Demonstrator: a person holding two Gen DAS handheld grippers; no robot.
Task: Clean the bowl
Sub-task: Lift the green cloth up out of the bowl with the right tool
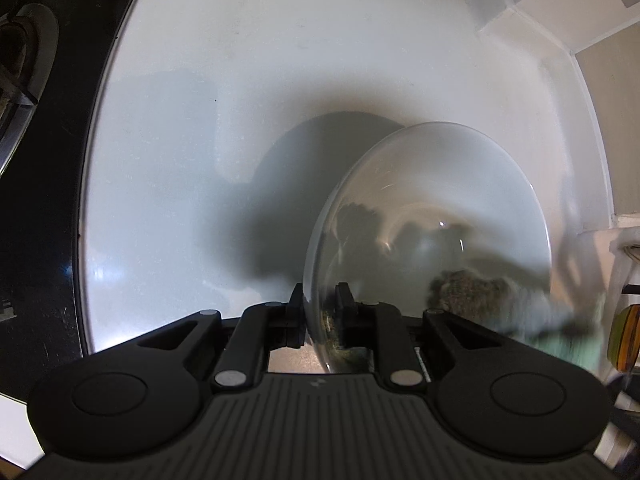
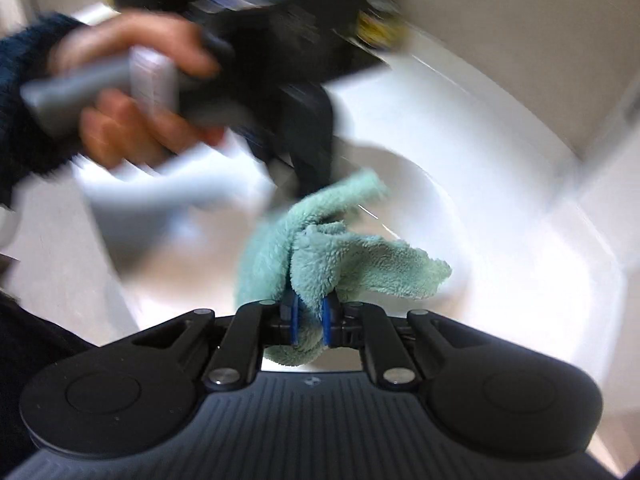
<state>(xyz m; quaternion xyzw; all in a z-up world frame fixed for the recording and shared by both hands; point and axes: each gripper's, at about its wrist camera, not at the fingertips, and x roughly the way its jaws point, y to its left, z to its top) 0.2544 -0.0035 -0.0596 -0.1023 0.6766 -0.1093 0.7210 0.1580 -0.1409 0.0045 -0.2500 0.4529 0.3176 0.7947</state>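
Observation:
A clear glass bowl (image 1: 432, 216) is held on edge above a white surface, its rim pinched between the fingers of my left gripper (image 1: 320, 300), which is shut on it. Through the glass a blurred green cloth (image 1: 472, 292) shows at the right. In the right wrist view my right gripper (image 2: 311, 318) is shut on a fluffy mint-green cloth (image 2: 320, 252), which bunches out in front of the blue pads. The cloth reaches into the bowl (image 2: 400, 184), seen blurred as a pale curve. The other gripper (image 2: 280, 60) and the hand (image 2: 132, 80) holding it are smeared by motion.
A white round tabletop (image 1: 192, 120) lies under the bowl, with a dark floor (image 1: 48, 200) off its left edge. White wall panels (image 1: 520, 12) stand at the right. A dark fuzzy sleeve (image 2: 24, 100) enters from the left in the right wrist view.

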